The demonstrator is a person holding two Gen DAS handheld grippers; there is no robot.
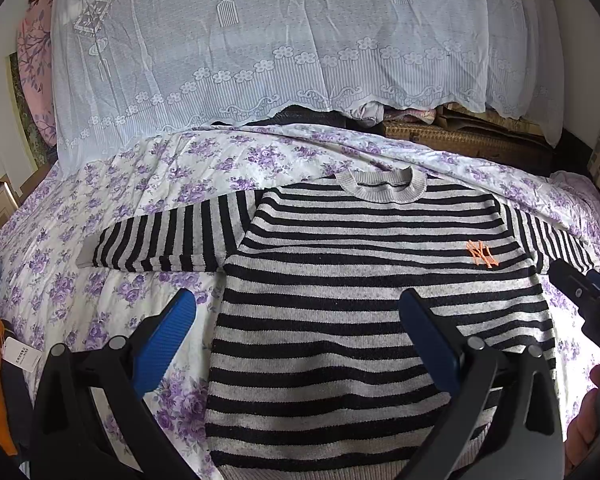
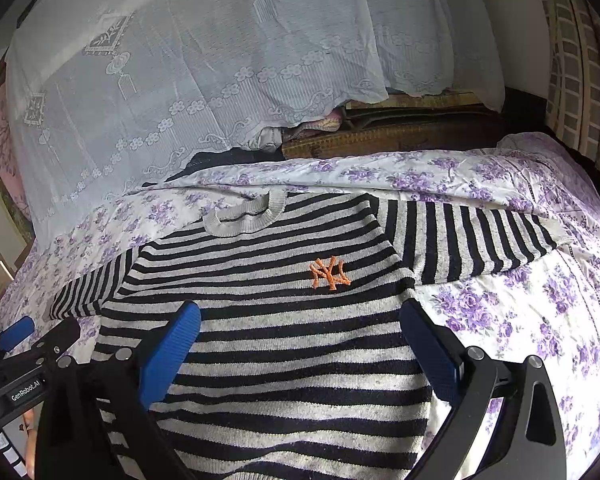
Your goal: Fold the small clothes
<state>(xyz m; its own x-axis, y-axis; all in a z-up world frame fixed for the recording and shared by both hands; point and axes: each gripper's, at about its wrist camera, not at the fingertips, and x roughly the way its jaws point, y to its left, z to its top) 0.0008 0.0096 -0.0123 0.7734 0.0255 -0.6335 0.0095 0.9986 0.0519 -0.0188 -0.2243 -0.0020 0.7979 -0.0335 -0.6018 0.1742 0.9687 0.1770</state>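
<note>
Below the orange logo [image 2: 329,274], the striped sweater [image 1: 340,320] is spread collar-away; both the left gripper [image 1: 296,328] and right gripper [image 2: 300,332] are held wide, empty, above its body, each nearer one sleeve.

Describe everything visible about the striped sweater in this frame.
The sweater is a knit with black and grey stripes, a grey ribbed collar and an orange embroidered logo on the chest. It lies flat, front up, on the floral bedsheet, both sleeves spread out sideways, nothing folded yet. Both open grippers hover over its lower half; whether they touch it is unclear.
</note>
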